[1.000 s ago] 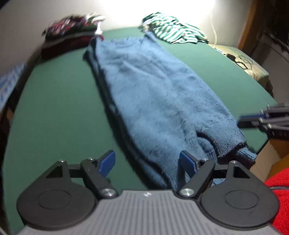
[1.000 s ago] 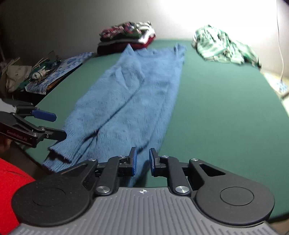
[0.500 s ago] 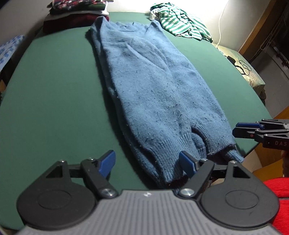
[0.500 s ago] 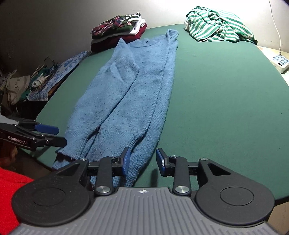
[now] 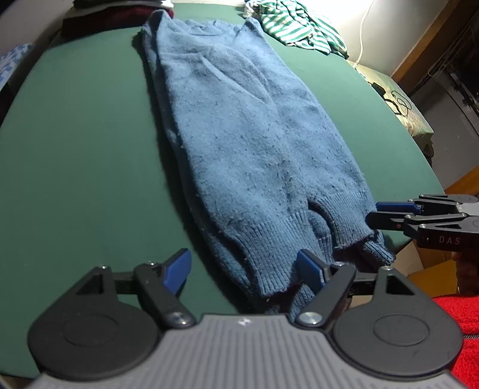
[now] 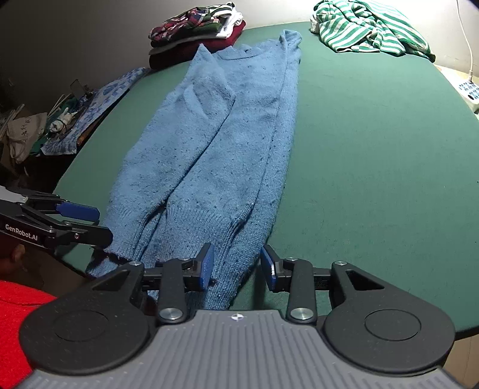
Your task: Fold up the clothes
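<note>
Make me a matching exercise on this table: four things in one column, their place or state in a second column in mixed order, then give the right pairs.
Things:
1. blue sweater
2. green striped garment
3. stack of folded clothes
4. white power strip

Place or state:
A. crumpled in a heap at the far right of the table
B. off the table's right edge, with a white cord
C. laid out lengthwise down the middle, sleeves folded in
D. piled at the far left corner

Pairs: 1-C, 2-A, 3-D, 4-B
</note>
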### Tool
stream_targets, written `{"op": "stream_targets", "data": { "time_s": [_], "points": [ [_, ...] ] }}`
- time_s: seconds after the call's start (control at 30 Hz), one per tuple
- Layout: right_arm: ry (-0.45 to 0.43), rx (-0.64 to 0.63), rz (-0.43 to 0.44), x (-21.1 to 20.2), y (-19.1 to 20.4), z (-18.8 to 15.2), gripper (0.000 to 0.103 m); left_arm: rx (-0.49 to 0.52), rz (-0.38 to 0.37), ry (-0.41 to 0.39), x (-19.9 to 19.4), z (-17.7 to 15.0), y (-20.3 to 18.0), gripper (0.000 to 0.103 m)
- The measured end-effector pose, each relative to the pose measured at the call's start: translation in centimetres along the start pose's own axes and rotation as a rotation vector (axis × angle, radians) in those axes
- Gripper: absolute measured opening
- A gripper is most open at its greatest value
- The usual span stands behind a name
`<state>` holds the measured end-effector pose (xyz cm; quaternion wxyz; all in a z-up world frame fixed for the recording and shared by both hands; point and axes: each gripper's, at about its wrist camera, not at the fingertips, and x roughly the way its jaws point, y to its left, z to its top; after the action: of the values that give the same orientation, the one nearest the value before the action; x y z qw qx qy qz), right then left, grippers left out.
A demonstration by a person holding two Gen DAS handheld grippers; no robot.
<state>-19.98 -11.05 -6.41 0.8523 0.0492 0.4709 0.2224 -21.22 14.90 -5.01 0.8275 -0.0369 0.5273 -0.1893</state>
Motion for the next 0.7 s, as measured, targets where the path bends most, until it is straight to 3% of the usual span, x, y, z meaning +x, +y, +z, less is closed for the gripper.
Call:
{"op": "stream_targets", "data": {
  "time_s": [0.2,0.33,0.43,0.53,0.7],
  "points": [
    [0.017,0.013,0.002,0.1,-0.1,-0.3,0.039,0.014,-0.011,0.023,0.5,0.3,-0.1,0.081],
    [0.028,-0.001,0.012,0.2,0.3,-0.4,0.04,0.063,-0.04,0.071,1.0,0.5,-0.8,0.1],
    [0.034,-0.02,0.023,0.3,0.7,-0.5,0.039,0.084,-0.044,0.088,1.3,0.6,-1.2,0.101],
    [0.033,-0.011,0.031,0.3,0.6,-0.5,0.039,0.015,-0.084,0.09,1.1,1.0,-0.1,0.099],
    [0.031,0.012,0.042,0.2,0.3,-0.6,0.039,-0.212,-0.222,0.109,1.2,2.0,2.9,0.095]
  ]
}}
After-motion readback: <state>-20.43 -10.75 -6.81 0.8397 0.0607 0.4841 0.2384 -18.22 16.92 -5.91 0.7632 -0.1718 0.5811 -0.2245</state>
